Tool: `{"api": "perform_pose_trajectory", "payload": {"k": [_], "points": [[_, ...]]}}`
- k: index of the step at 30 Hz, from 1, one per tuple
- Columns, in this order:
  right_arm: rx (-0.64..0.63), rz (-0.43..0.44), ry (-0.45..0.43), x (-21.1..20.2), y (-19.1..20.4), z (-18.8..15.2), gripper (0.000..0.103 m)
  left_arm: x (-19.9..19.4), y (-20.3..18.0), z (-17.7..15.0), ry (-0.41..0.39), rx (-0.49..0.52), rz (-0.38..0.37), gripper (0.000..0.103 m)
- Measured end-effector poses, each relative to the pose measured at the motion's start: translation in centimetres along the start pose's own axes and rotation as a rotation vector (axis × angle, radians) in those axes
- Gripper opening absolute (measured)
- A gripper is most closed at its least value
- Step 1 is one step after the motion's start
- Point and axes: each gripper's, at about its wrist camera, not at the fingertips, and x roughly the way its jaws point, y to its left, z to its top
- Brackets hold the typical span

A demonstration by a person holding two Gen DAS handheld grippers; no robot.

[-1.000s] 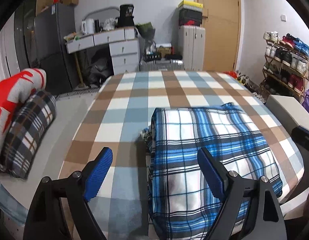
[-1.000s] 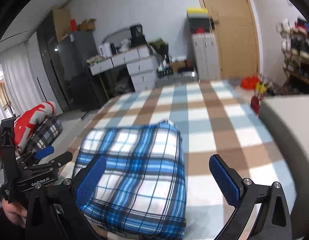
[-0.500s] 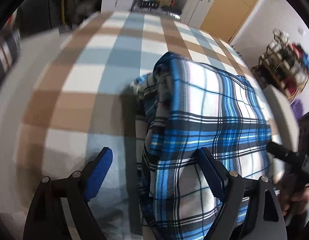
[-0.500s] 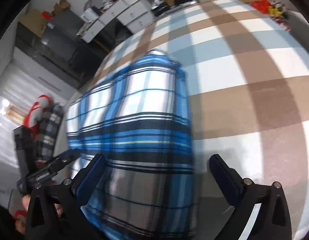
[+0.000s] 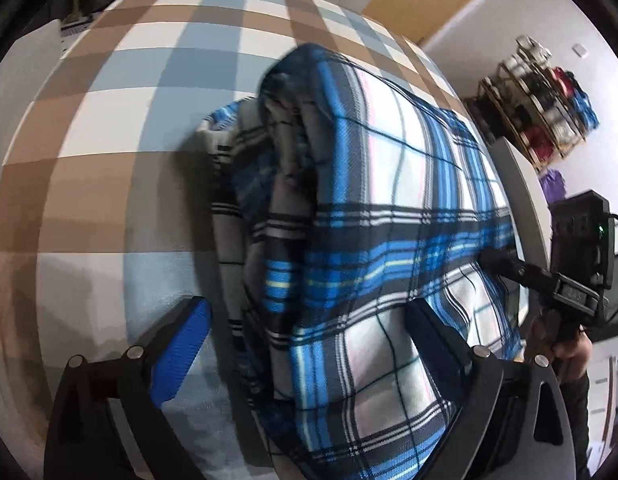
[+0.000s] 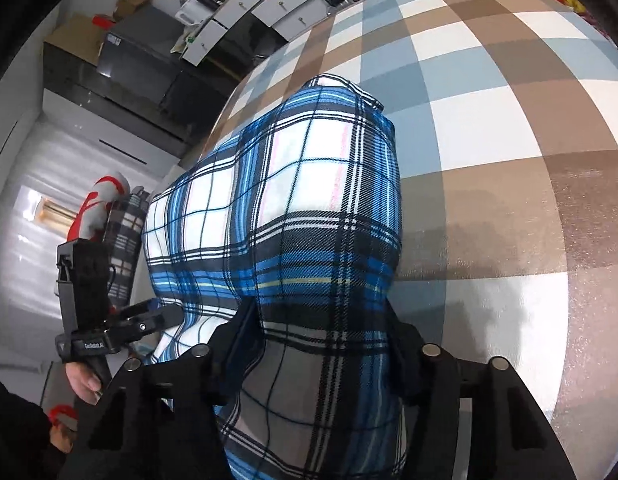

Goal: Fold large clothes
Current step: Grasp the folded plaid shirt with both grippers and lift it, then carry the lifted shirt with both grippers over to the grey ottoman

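Note:
A folded blue plaid garment (image 5: 389, 208) lies on the brown, blue and white checked surface (image 5: 109, 128). My left gripper (image 5: 307, 306) points down over the garment's near left edge. Its jaws are opening, and the layered fold edges sit between the blue pads (image 5: 181, 344) without being pressed. My right gripper (image 6: 319, 312) is at the garment's (image 6: 309, 184) near right corner. Its jaws are closing, and bunched fabric fills the gap between them. Each wrist view shows the other gripper low at the garment's far side: the left gripper (image 6: 149, 318) and the right gripper (image 5: 509, 268).
A shoe rack (image 5: 541, 112) stands at the right wall, and a white ledge (image 5: 521, 184) runs along the surface's right side. Plaid and red cushions (image 6: 113, 208) lie at the left. White drawers (image 6: 269, 0) and dark cabinets (image 6: 121, 76) stand beyond the far end.
Both grippers tipped downward and came in close over the garment's near edge. The right jaws narrowed from wide open onto the fabric. The left jaws spread slightly wider.

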Motion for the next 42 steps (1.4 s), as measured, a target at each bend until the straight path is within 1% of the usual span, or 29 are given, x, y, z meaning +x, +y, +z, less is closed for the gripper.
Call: {"api": "perform_pose_trajectory", "payload": {"k": [3, 4, 8, 9, 10, 11, 12, 13, 14, 16, 19, 21, 22, 23, 25, 27, 28, 31, 34, 38, 39, 42], "points": [[0.017, 0.035, -0.001, -0.2, -0.5, 0.1, 0.048, 0.3, 0.0, 0.5, 0.032, -0.01, -0.058, 0.093], [0.029, 0.051, 0.001, -0.2, -0.8, 0.1, 0.047, 0.3, 0.2, 0.6, 0.044, -0.017, -0.091, 0.088], [0.094, 0.145, 0.019, -0.2, -1.8, -0.1, 0.045, 0.2, 2.0, 1.1, 0.075, -0.079, -0.222, 0.084], [0.12, 0.188, 0.039, 0.1, -2.3, -0.2, 0.046, 0.7, 2.5, 1.2, 0.11, -0.108, -0.296, 0.067], [0.148, 0.238, 0.067, 0.5, -2.7, -0.3, 0.046, 1.1, 3.1, 1.2, 0.124, -0.147, -0.344, 0.061], [0.162, 0.259, 0.077, 0.7, -2.9, -0.3, 0.046, 1.2, 3.6, 1.4, 0.12, -0.171, -0.361, 0.06], [0.166, 0.263, 0.08, 0.8, -3.0, -0.3, 0.045, 1.3, 3.9, 1.4, 0.123, -0.188, -0.376, 0.057], [0.153, 0.251, 0.079, 0.9, -2.7, -0.3, 0.045, 1.4, 3.8, 1.4, 0.125, -0.18, -0.372, 0.052], [0.146, 0.246, 0.08, 0.8, -2.6, -0.3, 0.046, 1.4, 3.7, 1.4, 0.124, -0.173, -0.368, 0.05], [0.146, 0.241, 0.078, 1.0, -2.5, -0.3, 0.048, 1.6, 3.2, 1.3, 0.132, -0.156, -0.356, 0.042], [0.139, 0.231, 0.067, 1.0, -2.1, -0.1, 0.05, 2.1, 2.5, 1.7, 0.143, -0.132, -0.346, 0.036], [0.123, 0.205, 0.063, 1.0, -1.5, -0.1, 0.049, 2.2, 2.1, 1.8, 0.143, -0.126, -0.343, 0.033], [0.119, 0.187, 0.059, 0.8, -1.3, -0.2, 0.047, 2.0, 2.1, 2.0, 0.144, -0.126, -0.345, 0.029], [0.113, 0.175, 0.055, 0.9, -1.3, -0.2, 0.046, 1.9, 2.1, 2.2, 0.14, -0.126, -0.35, 0.028], [0.097, 0.162, 0.035, 0.5, -1.0, -0.3, 0.036, 1.9, 1.7, 2.2, 0.133, -0.121, -0.354, 0.025], [0.084, 0.164, 0.008, -0.1, -0.4, -0.4, 0.03, 1.9, 1.5, 2.3, 0.127, -0.116, -0.36, 0.022], [0.065, 0.161, -0.009, -0.5, 0.1, -0.5, 0.027, 1.9, 1.3, 2.3, 0.128, -0.112, -0.359, 0.021], [0.009, 0.149, -0.049, -1.6, 1.3, -0.7, 0.023, 1.6, 1.1, 2.1, 0.125, -0.101, -0.373, 0.02], [0.023, 0.152, -0.088, -2.8, 1.6, -0.9, 0.022, 1.5, 0.3, 2.3, 0.124, -0.089, -0.39, 0.019], [0.041, 0.159, -0.102, -3.8, 1.3, -0.6, 0.021, 1.4, -0.9, 2.9, 0.121, -0.065, -0.407, 0.019], [0.04, 0.156, -0.104, -4.3, 1.3, -0.4, 0.021, 1.2, -0.8, 2.7, 0.12, -0.053, -0.41, 0.019], [0.042, 0.145, -0.125, -6.2, 1.4, -0.2, 0.021, 1.3, -2.4, 3.4, 0.121, -0.03, -0.439, 0.019]]}}
